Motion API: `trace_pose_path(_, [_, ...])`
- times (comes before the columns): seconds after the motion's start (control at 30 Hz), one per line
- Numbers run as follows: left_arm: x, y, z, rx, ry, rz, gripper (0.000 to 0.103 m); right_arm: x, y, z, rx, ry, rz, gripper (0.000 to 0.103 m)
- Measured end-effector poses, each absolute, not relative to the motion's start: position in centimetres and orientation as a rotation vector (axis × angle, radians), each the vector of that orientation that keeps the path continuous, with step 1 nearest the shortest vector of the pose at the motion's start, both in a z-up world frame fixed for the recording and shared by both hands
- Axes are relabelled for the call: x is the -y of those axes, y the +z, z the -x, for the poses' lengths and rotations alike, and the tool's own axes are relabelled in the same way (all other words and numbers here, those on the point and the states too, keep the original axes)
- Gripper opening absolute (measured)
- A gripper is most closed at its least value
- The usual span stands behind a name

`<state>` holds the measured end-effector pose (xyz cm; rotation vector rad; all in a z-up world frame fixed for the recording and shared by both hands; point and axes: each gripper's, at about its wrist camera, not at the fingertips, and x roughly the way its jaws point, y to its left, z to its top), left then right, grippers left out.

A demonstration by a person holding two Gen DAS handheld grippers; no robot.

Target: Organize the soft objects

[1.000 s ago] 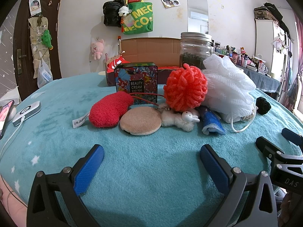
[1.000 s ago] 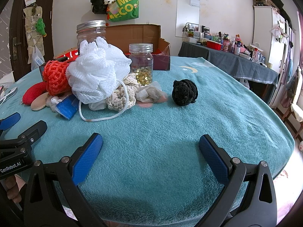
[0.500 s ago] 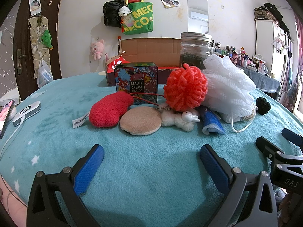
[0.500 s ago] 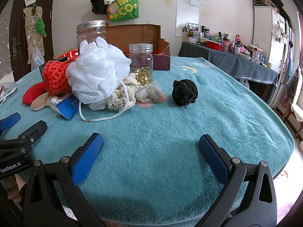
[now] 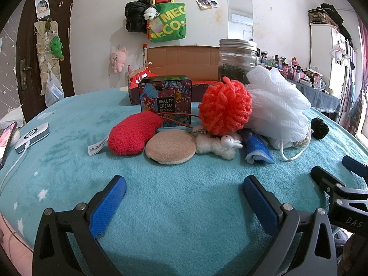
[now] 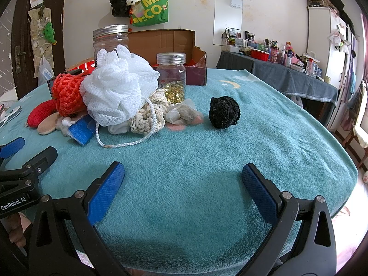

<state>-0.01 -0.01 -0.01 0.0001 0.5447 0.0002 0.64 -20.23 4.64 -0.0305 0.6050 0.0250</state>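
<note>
Teal fleece covers the bench [image 5: 184, 197]. Left wrist view: the left gripper [image 5: 184, 197] hovers low at the near edge, fingers [image 5: 108, 204] wide apart and empty. Beyond lie a fuzzy red pad [image 5: 133, 135], a round tan puff [image 5: 171, 147], a small white plush bunny [image 5: 218, 146] and an orange yarn ball [image 5: 225, 107], bunched touching before a floral tin [image 5: 165, 100].

Right wrist view: the right gripper [image 6: 182, 191] also gapes, holding nothing. A white mesh pouf [image 6: 119, 89] rests on what looks like a cream crochet piece [image 6: 147, 117]; a black woolly ball [image 6: 224, 112] sits apart, right.

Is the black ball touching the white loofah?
No, the black ball sits alone on the blanket, apart from the white loofah and its pile.
</note>
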Motion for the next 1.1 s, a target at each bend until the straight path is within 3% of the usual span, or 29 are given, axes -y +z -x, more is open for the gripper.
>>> trace_pose_path(0.63, [-1.1, -0.1, -0.3, -0.545, -0.029, 0.016, 0.103, 20.1, 4.8, -0.7, -0.615, 0.023, 0.023, 0.103])
trace_pose_path(1.1, [-3.9, 3.4, -2.4, -0.562, -0.062, 0.036, 0.103, 21.6, 6.2, -2.5, -0.64, 0.041, -0.016, 0.103])
